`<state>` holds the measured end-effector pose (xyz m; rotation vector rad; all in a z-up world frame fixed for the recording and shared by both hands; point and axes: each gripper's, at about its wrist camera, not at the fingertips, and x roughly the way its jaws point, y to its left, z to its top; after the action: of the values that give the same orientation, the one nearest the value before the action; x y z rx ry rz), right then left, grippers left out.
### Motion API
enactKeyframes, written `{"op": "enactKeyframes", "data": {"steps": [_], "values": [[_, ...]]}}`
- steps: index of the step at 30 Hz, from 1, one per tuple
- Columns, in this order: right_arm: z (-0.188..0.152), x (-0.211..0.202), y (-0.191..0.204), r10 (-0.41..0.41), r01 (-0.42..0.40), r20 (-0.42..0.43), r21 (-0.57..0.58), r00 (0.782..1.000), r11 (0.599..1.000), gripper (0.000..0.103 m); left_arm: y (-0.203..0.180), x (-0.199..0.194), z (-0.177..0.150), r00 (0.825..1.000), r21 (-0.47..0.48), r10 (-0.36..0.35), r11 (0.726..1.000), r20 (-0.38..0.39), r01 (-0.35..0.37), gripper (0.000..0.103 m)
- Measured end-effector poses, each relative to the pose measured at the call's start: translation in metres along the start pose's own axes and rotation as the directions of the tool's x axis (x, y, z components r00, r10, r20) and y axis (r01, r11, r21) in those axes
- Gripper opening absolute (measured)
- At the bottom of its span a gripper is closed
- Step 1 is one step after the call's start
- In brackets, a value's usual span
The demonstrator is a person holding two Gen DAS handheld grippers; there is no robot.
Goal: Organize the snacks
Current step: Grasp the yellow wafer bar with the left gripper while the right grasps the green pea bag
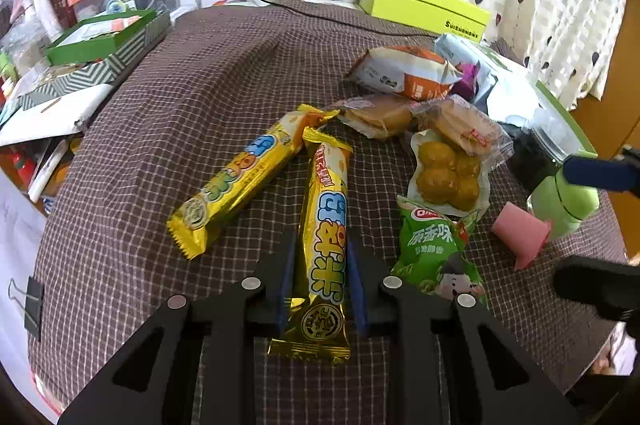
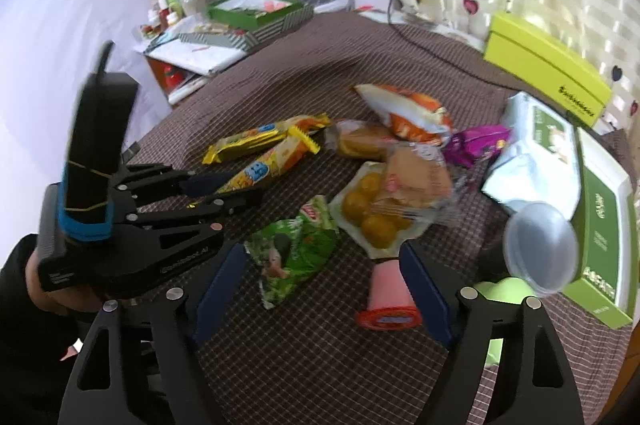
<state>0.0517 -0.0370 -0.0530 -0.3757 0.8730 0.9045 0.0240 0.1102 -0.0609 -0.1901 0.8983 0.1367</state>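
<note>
Closest to the left lens is the long gold foil snack bar with blue lettering (image 1: 325, 245), lying lengthwise between the blue-padded fingers of the left gripper (image 1: 322, 279). Both pads sit against or just beside its wrapper, so the claw looks nearly closed on the bar, which lies on the brown checked tablecloth (image 1: 180, 73).

A second gold foil bar (image 1: 240, 177) lies at ten o'clock from the first, their far ends touching or crossing. At three o'clock sits a green crinkled snack bag (image 1: 434, 249), and beyond it, at one o'clock, a clear pack of round yellow-brown balls (image 1: 446, 173) and cellophane-wrapped cakes (image 1: 378, 117).

The right gripper (image 2: 320, 293) hangs wide open with nothing in it, the green bag lying ahead between its spread fingers and a pink cup with a red rim (image 2: 386, 299) touching or just beside the right-hand finger.

Risks, as I judge them: slick foil may slide from the pads if the squeeze is light, and lifting could drag the neighbouring bar along where the ends overlap (hard to tell which lies on top). Swinging right might also knock the pink cup over.
</note>
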Motion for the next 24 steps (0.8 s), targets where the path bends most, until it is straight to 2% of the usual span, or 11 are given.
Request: {"op": "enactKeyframes", "data": {"steps": [10,13,15,19,21,24], "values": [[0.005,0.056,0.023,0.013,-0.019,-0.136,-0.04,0.991,0.999,0.078,0.02,-0.016,-0.006,0.999,-0.047,0.018,0.999,0.034,-0.016,0.025],[0.007,0.066,0.027,0.004,-0.012,-0.153,-0.051,0.988,0.999,0.077,0.026,-0.019,-0.009,0.999,-0.062,0.021,0.998,0.039,-0.018,0.025],[0.008,0.072,0.028,-0.01,0.0,-0.162,-0.059,0.987,0.998,0.071,0.029,-0.02,-0.011,0.999,-0.07,0.023,0.997,0.041,-0.02,0.025],[0.008,0.075,0.033,-0.025,0.014,-0.145,-0.076,0.989,0.997,0.066,0.033,-0.022,-0.013,0.999,-0.082,0.022,0.996,0.043,-0.018,0.025],[0.01,0.073,0.032,-0.008,-0.002,-0.144,-0.072,0.99,0.997,0.055,0.033,-0.022,-0.014,0.999,-0.084,0.021,0.996,0.044,-0.018,0.025],[0.011,0.069,0.033,-0.007,-0.004,-0.131,-0.082,0.991,0.997,0.049,0.032,-0.023,-0.013,0.999,-0.084,0.025,0.996,0.046,-0.021,0.025]]}}
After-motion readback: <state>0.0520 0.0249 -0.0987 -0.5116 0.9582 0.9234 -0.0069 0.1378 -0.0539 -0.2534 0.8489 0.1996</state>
